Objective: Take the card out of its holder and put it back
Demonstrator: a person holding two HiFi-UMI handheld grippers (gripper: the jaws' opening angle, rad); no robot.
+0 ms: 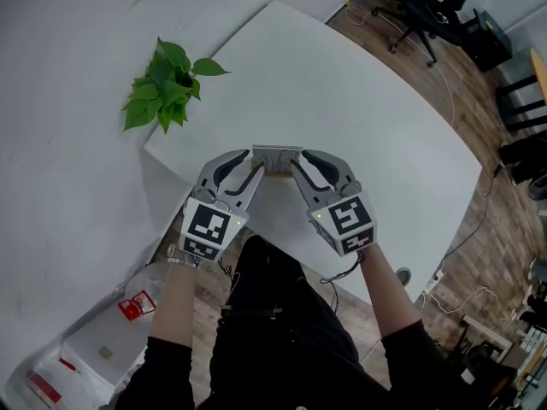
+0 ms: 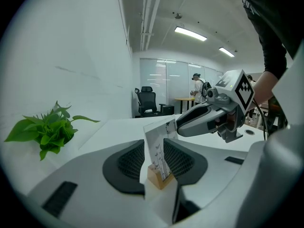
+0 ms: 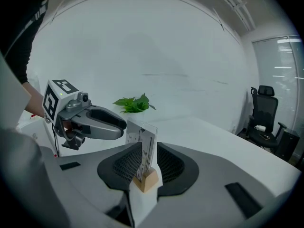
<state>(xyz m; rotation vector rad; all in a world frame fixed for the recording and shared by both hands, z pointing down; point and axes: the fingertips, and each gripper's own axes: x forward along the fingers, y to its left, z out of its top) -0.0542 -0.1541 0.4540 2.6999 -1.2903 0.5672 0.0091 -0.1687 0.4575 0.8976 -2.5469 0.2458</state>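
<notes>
A printed card (image 1: 276,155) stands upright in a small wooden holder (image 1: 275,174) near the front edge of the white table (image 1: 359,118). My left gripper (image 1: 256,167) reaches it from the left end and my right gripper (image 1: 297,167) from the right end. In the left gripper view the card (image 2: 159,144) and holder (image 2: 158,178) sit between the dark pads with a gap on each side, so the jaws are open. In the right gripper view the card (image 3: 142,139) rises from the holder (image 3: 145,180) between pads set wider than the card. The left gripper (image 3: 121,125) shows opposite.
A leafy green plant (image 1: 167,84) sits at the table's far left corner by the white wall. An office chair (image 1: 419,7) and cables are on the wooden floor beyond the table. A plastic bin (image 1: 94,348) lies on the floor at lower left. A person (image 2: 197,87) stands far off.
</notes>
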